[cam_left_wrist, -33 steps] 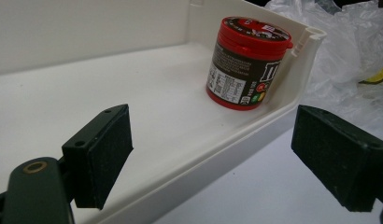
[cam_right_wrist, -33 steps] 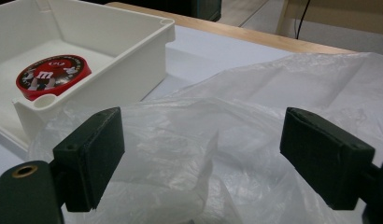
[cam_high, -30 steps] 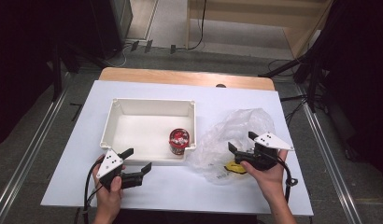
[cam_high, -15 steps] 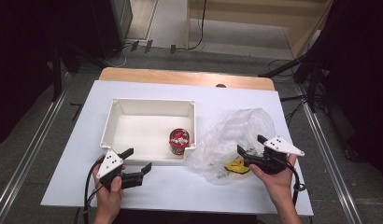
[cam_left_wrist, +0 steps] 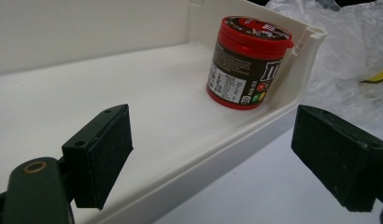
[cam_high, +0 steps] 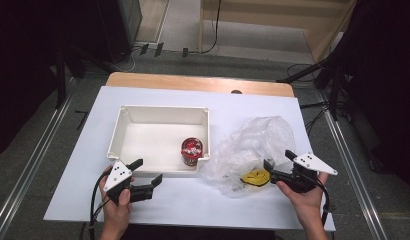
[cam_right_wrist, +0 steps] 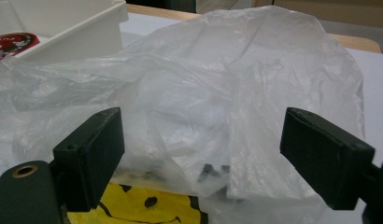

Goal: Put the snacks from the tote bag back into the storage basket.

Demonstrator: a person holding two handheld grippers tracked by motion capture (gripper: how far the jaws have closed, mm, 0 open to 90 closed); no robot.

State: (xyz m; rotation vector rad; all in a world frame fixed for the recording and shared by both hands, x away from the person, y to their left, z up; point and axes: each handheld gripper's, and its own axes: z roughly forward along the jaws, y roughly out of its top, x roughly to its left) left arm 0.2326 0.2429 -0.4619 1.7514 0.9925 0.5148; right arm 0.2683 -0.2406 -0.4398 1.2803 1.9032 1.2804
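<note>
A white open tray point(cam_high: 124, 135) sits left of centre on the white table, with a red-lidded candy jar point(cam_high: 191, 151) upright in its near right corner. My left gripper point(cam_high: 149, 171) hovers just off the tray's near wall, open and holding nothing. In the left gripper view the jar point(cam_left_wrist: 248, 60) stands beyond the tray wall point(cam_left_wrist: 236, 144). A crumpled clear plastic bag point(cam_high: 253, 145) lies right of the tray with a yellow smiley item point(cam_high: 256, 176) inside. My right gripper point(cam_high: 278, 159) is open at the bag's near right side. The bag point(cam_right_wrist: 236, 93) fills the space ahead of its spread jaws.
The white table top point(cam_high: 253, 102) ends at a wooden strip point(cam_high: 198, 82) at the far side. Metal rails point(cam_high: 343, 150) run along the floor on both sides. A cable point(cam_high: 95, 200) trails from the left gripper near the front edge.
My right gripper has drawn back to the right and toward the near edge, away from the bag's middle. The left gripper, tray, jar and bag have stayed put.
</note>
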